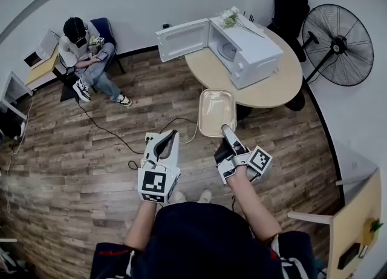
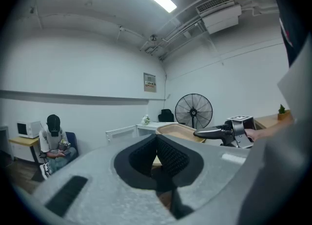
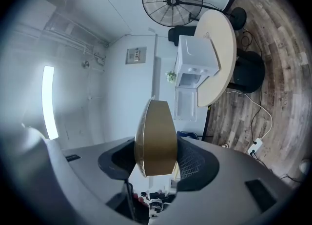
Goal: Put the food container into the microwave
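Observation:
The food container (image 1: 216,111), a beige tray under a clear lid, hangs over the floor just short of the round table (image 1: 272,87). My right gripper (image 1: 225,130) is shut on its near rim. In the right gripper view the container (image 3: 156,138) stands edge-on between the jaws of the right gripper (image 3: 157,159). The white microwave (image 1: 245,51) stands on the table with its door (image 1: 181,39) swung open to the left; it also shows in the right gripper view as the microwave (image 3: 197,63). My left gripper (image 1: 172,134) is shut and empty, left of the container. The left gripper (image 2: 157,153) has its pads together.
A person sits on a chair (image 1: 84,54) at the far left. A standing fan (image 1: 338,45) and a black chair (image 1: 289,8) are behind the table. A power strip (image 1: 150,141) with cables lies on the wood floor. White flowers (image 1: 230,17) lie on the microwave.

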A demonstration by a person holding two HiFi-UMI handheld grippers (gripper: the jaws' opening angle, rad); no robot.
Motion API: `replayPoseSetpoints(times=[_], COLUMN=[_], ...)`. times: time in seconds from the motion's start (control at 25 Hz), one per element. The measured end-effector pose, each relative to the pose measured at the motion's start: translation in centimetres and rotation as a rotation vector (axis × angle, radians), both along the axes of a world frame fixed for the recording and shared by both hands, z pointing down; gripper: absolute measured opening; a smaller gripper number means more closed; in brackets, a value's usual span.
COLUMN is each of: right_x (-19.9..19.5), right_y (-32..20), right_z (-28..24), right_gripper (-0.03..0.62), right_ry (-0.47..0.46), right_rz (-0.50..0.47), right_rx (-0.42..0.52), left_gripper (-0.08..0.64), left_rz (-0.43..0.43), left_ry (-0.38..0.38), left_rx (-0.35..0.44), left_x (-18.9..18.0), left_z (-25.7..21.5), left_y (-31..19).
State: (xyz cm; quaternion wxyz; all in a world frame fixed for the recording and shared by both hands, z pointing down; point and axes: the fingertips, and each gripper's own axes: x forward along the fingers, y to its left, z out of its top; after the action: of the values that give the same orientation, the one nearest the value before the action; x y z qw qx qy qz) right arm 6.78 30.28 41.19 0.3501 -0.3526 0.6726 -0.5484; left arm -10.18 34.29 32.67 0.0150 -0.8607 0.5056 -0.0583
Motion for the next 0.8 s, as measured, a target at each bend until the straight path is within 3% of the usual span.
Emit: replayPoseSetpoints(times=[0.28,0.8], right_x=[0.8,4.8], right_y=[-0.7,-3.6], right_z=[0.6,2.5], right_gripper=[0.229,0.229], right_ry=[-0.005,-0.012], right_rz=[-0.014,-0.032], right_rx=[-0.009,-0.033], left_gripper=[0.014,0.014], left_rz=[-0.010,-0.005], left_ry=[-0.004,-0.038], left_rx=[-0.017,-0.028], left_x=[0.9,6.1], left_z=[0.8,2.4], left_y=[-0.7,-2.7])
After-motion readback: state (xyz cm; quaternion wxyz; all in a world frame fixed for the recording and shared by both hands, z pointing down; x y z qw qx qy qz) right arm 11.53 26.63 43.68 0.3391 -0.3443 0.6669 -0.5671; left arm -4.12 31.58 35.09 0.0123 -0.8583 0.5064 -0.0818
